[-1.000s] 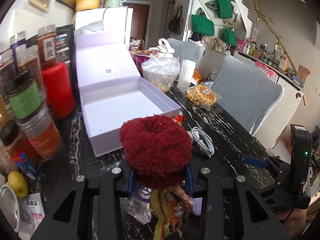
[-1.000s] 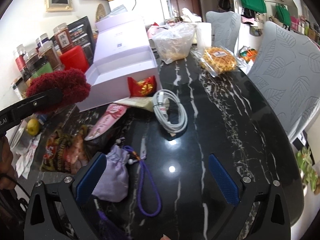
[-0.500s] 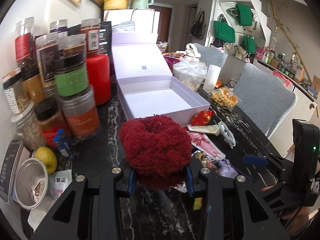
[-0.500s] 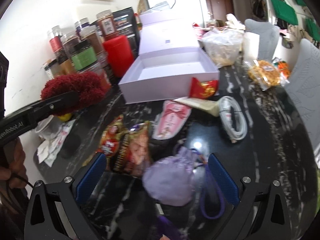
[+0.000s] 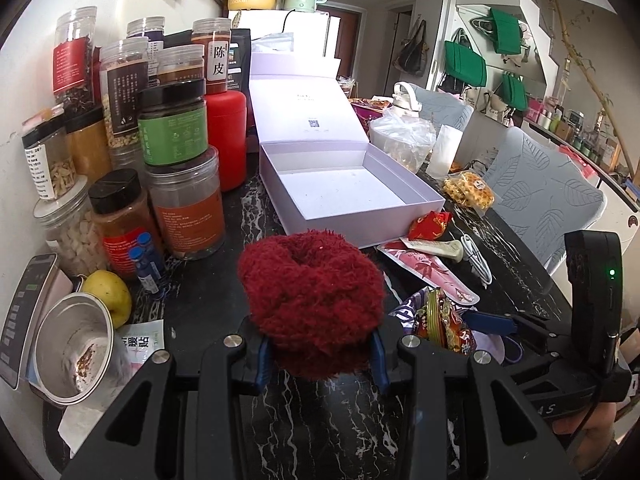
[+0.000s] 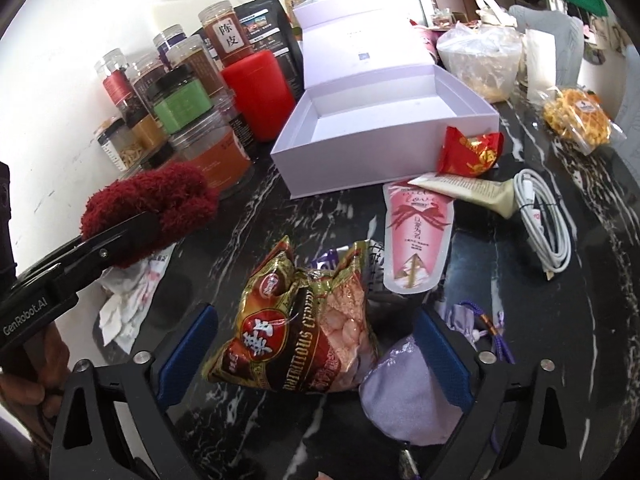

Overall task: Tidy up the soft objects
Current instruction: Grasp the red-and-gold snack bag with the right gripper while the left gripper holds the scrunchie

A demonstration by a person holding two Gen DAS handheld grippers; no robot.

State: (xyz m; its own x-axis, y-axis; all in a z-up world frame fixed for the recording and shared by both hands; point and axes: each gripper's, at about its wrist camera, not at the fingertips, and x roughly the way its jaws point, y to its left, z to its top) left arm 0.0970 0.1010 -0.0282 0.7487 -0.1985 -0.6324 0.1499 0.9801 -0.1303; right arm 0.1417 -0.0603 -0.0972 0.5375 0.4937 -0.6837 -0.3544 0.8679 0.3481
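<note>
My left tool pinches the scrunchie short of the box; right tool, closing around the snack bag, risks snagging the pouch alongside.

Scrunchie showing dark red; box showing pale lilac; table showing black with white veining; pouch showing lavender.

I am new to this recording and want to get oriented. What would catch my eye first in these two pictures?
First, the fluffy dark red scrunchie, clamped in the left hand-held gripper above the black marble table. Behind it lies the open, empty lilac box, beside crowded jars at the wall. Between the closing jaws of the right hand-held gripper lies a shiny snack bag, not yet pressed.
</note>
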